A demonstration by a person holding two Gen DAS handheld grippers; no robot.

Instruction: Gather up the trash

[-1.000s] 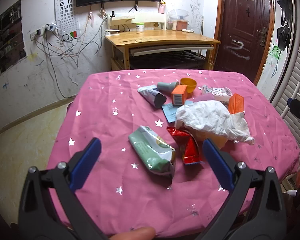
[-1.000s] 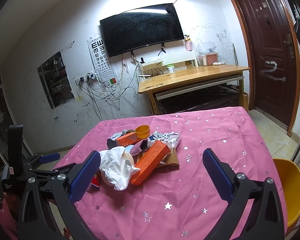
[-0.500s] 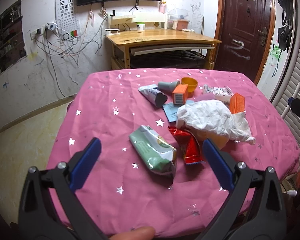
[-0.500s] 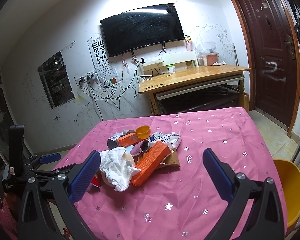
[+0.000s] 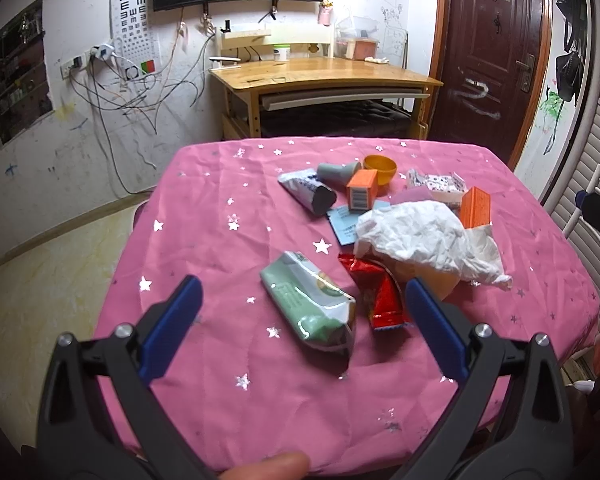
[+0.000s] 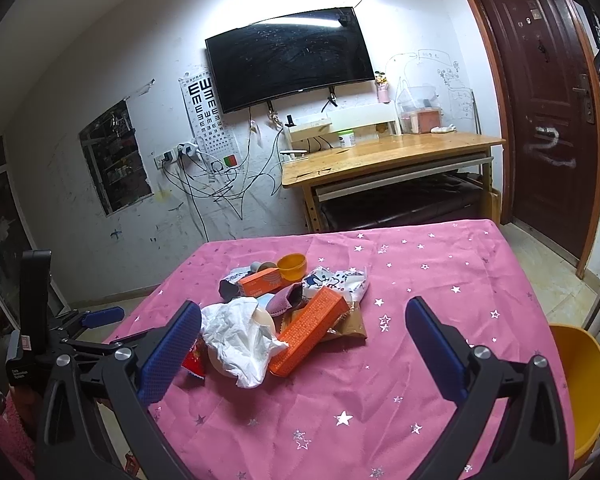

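Note:
Trash lies in a heap on a pink starred tablecloth (image 5: 220,248). A green snack pouch (image 5: 310,302) and a red wrapper (image 5: 382,298) lie nearest my left gripper (image 5: 300,292), which stands open just short of them. Behind them are crumpled white paper (image 5: 420,236), orange boxes (image 5: 363,190), a grey tube (image 5: 308,192) and an orange bowl (image 5: 380,166). My right gripper (image 6: 302,318) is open above the table, with the long orange box (image 6: 308,330) and white paper (image 6: 236,334) between its fingers' line and beyond. The left gripper (image 6: 100,316) shows at the left edge of the right wrist view.
A yellow bin (image 6: 580,392) stands by the table's right side in the right wrist view. Behind the table are a wooden desk (image 5: 320,76), a wall screen (image 6: 292,56), loose cables and a dark door (image 5: 488,52). A fingertip (image 5: 272,466) shows at the bottom edge.
Almost nothing: both grippers stay open and hold their place, with only a slight drift of each view. The trash has not moved.

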